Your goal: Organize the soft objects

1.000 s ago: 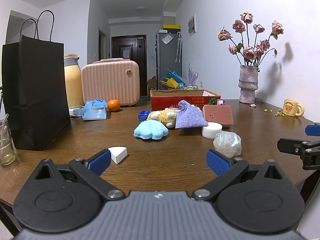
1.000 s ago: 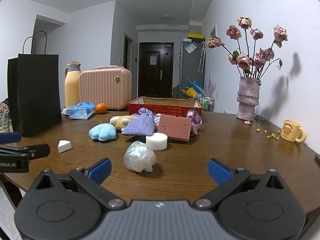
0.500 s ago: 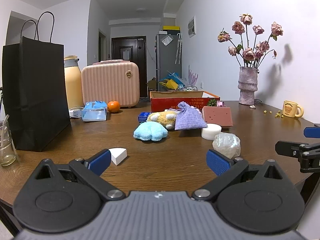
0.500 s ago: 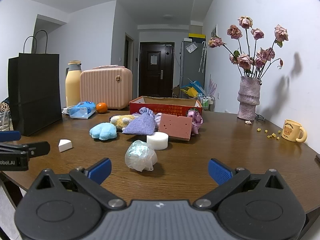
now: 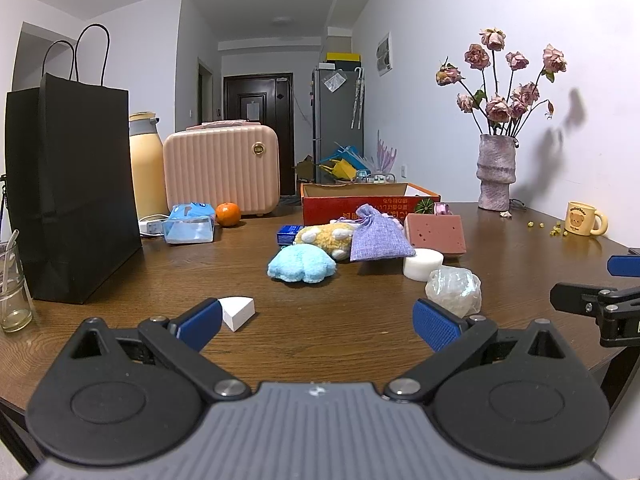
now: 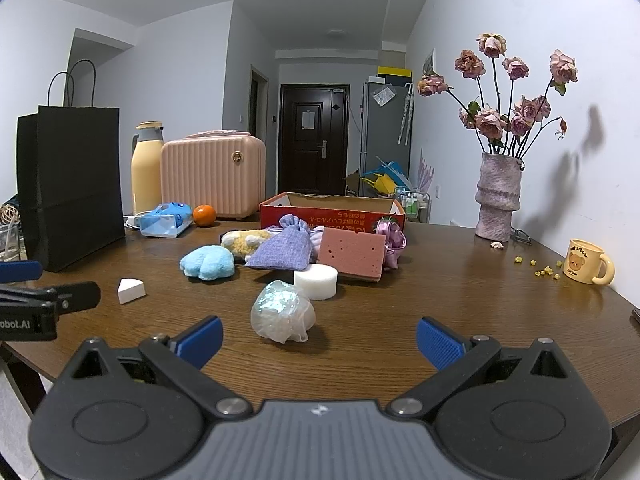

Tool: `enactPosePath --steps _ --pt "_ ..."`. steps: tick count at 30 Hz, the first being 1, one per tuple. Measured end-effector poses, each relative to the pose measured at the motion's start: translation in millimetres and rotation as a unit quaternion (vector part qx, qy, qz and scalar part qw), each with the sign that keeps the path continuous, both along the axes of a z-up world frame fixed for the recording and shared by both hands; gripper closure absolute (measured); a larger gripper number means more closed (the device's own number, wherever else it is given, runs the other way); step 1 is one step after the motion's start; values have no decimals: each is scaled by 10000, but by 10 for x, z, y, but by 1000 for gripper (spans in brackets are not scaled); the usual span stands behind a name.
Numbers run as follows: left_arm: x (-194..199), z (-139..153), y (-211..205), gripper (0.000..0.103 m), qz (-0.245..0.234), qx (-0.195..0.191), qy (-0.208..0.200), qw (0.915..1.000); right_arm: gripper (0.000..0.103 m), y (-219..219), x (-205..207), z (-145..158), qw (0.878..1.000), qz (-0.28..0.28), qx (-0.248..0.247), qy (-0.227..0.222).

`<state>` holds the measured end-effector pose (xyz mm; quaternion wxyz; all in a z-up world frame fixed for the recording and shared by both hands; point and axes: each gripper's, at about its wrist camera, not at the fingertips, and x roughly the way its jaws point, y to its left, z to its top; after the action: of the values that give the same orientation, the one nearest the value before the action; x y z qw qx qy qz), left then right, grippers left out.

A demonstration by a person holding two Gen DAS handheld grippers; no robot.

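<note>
Soft objects, including a blue plush paw [image 6: 207, 262], purple pouch [image 6: 285, 249] and pink sponge [image 6: 351, 254], lie clustered mid-bench [image 6: 460, 300] before an open red box [image 6: 332, 210], their likely destination. Left hand-held gripper [image 5: 318, 322] and right hand-held gripper [image 6: 319, 340] hover spread wide, empty, apparently ready to approach.

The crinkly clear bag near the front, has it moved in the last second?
No. The crinkly clear bag sits just in front of the white round sponge, as before.
</note>
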<state>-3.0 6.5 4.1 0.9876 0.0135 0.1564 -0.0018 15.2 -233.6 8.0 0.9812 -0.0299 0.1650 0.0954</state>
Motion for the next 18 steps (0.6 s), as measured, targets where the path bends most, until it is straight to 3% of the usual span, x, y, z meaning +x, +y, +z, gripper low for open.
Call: enactPosePath --steps 18 --pt "-1 -3 0 0 0 4 1 10000 0 7 13 2 10000 25 -12 9"
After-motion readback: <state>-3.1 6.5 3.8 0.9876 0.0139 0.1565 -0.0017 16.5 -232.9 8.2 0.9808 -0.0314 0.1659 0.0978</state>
